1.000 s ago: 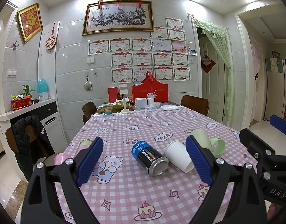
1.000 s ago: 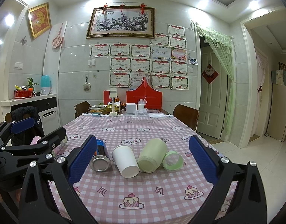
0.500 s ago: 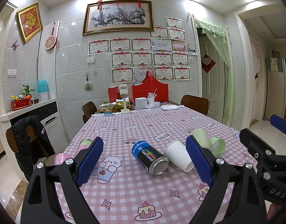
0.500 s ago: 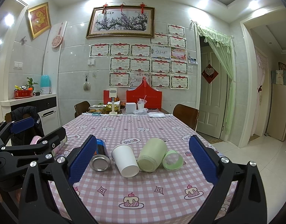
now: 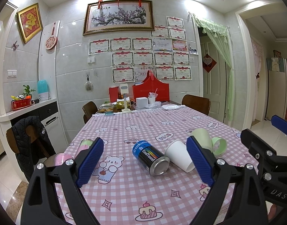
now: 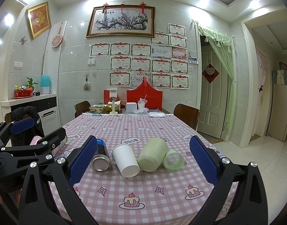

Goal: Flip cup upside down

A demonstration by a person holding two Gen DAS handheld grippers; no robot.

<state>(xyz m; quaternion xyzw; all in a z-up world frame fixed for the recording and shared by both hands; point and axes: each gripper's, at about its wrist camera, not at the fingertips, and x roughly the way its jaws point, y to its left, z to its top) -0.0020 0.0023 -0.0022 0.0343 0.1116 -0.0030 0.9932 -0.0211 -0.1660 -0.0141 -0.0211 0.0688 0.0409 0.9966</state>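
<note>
Left-wrist view — both grippers (image 5: pixel 145 161) (image 6: pixel 142 161) level, fingers (image 5: pixel 90 162) apart.

grey tiled wall (image 6: pixel 72 78), wooden chairs (image 6: pixel 186 115), glossy floor (image 6: pixel 255 150)

Lying on the tabletop (image 6: pixel 143 193) before me, in a row from left to right: a can (image 6: pixel 100 158), a paper cup (image 6: pixel 125 160), a jar (image 6: pixel 152 154) and a small lid-like cup (image 6: pixel 173 159), all resting on their sides, each just beside the next. Chairs (image 6: pixel 186 115) are standing at the far corners; boxes (image 6: pixel 144 98) are sitting at the far end.
</note>
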